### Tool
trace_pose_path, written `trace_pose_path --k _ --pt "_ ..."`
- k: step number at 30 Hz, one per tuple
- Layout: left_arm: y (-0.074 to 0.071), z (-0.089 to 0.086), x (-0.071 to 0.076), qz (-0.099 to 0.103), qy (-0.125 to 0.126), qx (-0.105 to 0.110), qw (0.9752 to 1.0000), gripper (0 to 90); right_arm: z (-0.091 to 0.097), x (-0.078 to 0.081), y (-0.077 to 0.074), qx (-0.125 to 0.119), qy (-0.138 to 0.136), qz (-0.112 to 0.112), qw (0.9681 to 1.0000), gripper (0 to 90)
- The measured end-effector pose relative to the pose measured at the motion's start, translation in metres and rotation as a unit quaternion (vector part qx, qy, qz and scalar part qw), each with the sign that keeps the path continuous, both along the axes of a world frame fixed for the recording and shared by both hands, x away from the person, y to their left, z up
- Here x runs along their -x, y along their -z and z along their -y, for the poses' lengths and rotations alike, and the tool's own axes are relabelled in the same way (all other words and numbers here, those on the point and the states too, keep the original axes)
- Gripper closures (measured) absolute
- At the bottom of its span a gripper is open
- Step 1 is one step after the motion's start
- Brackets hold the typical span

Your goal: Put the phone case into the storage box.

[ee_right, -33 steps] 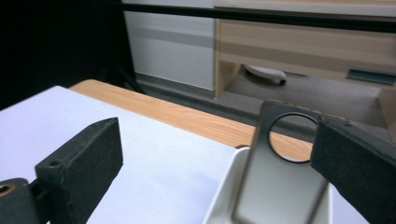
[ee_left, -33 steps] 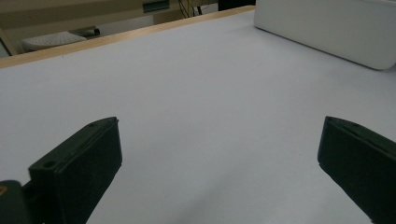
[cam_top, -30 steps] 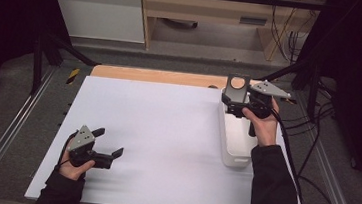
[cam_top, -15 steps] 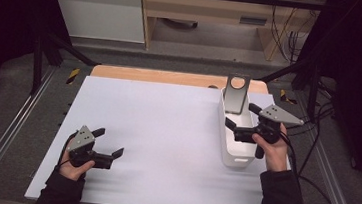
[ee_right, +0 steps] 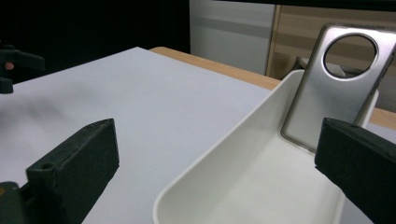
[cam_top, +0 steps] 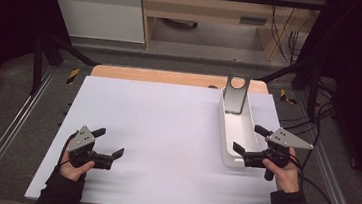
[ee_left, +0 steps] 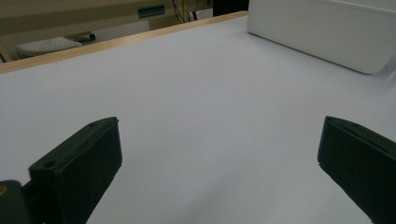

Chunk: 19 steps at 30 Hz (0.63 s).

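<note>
The right gripper hovers at the near end of a white tray, jaws spread wide and empty. A metal plate leans upright against the tray's far end. The left gripper is also wide open, holding nothing above the white table.

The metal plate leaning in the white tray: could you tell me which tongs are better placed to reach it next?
Right. The right tongs hang open at the white tray's near end, facing the metal plate. The left tongs are far across the table.
</note>
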<state>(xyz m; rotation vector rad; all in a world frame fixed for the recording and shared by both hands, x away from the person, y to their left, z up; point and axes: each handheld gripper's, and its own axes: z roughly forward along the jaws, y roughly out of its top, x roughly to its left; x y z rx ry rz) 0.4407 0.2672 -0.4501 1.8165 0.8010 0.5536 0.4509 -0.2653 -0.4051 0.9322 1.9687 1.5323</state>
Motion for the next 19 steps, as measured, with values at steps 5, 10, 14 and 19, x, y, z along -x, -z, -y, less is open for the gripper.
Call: trace_pose_path --k 5,10,14,19 --pt "0.000 0.001 0.001 0.002 0.002 0.001 1.0000 0.0 0.009 0.004 0.010 -0.008 0.007 -0.008 0.9999 0.3" --pt "-0.001 0.000 0.001 0.004 0.004 0.004 1.0000 0.0 0.013 0.008 0.014 -0.010 0.009 -0.008 0.9999 0.3" --pt "-0.002 0.000 0.001 0.006 0.004 0.007 0.9999 0.0 0.015 0.012 0.019 -0.006 0.008 -0.012 0.9999 0.3" --pt "-0.002 0.001 0.001 0.007 0.005 0.007 0.9999 0.0 0.019 0.017 0.024 -0.007 0.007 -0.013 0.9999 0.3"
